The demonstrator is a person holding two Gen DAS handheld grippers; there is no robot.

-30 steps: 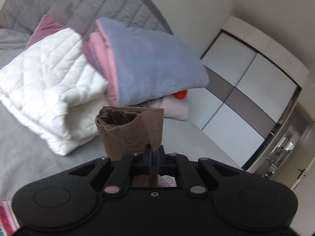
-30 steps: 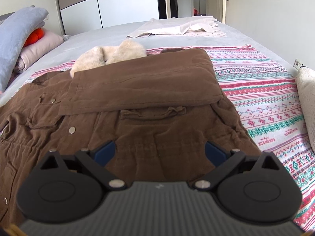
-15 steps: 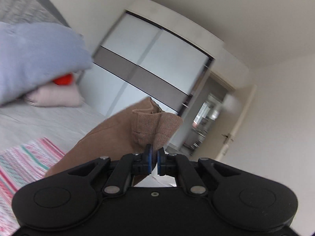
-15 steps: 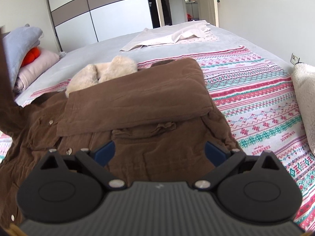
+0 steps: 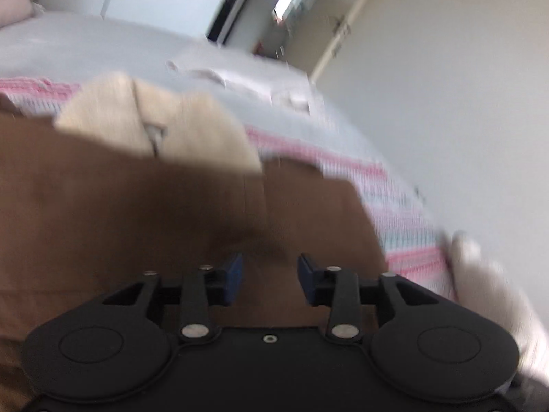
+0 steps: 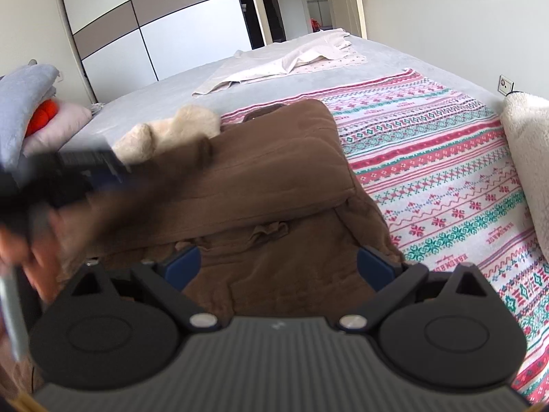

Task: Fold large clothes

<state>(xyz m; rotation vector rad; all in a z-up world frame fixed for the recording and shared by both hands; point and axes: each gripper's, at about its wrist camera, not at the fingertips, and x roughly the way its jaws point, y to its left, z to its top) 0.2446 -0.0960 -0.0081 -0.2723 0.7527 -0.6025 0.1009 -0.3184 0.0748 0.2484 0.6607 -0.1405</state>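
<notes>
A large brown coat [image 6: 281, 178] with a cream fur collar [image 6: 168, 130] lies on a striped patterned blanket [image 6: 429, 171] on the bed. One sleeve is folded across its chest. My left gripper [image 5: 270, 274] hovers low over the coat [image 5: 137, 206], jaws opening, its blue pads apart and not pressing on cloth. In the right wrist view it is a dark blur [image 6: 68, 175] at the left, with the other brown sleeve [image 6: 154, 185] streaming from it across the coat. My right gripper [image 6: 278, 264] is open above the coat's lower part, holding nothing.
A white fleece throw [image 6: 528, 158] lies at the blanket's right edge by the wall. A pale garment [image 6: 284, 61] is spread at the far end of the grey bed. Pillows [image 6: 24, 103] are stacked at the left, before a sliding wardrobe [image 6: 154, 17]. A hand [image 6: 20, 243] shows at the left edge.
My left gripper swung from the pillows across to above the coat, carrying the brown sleeve, and its shut jaws have parted. The right gripper stayed open and drifted only slightly.
</notes>
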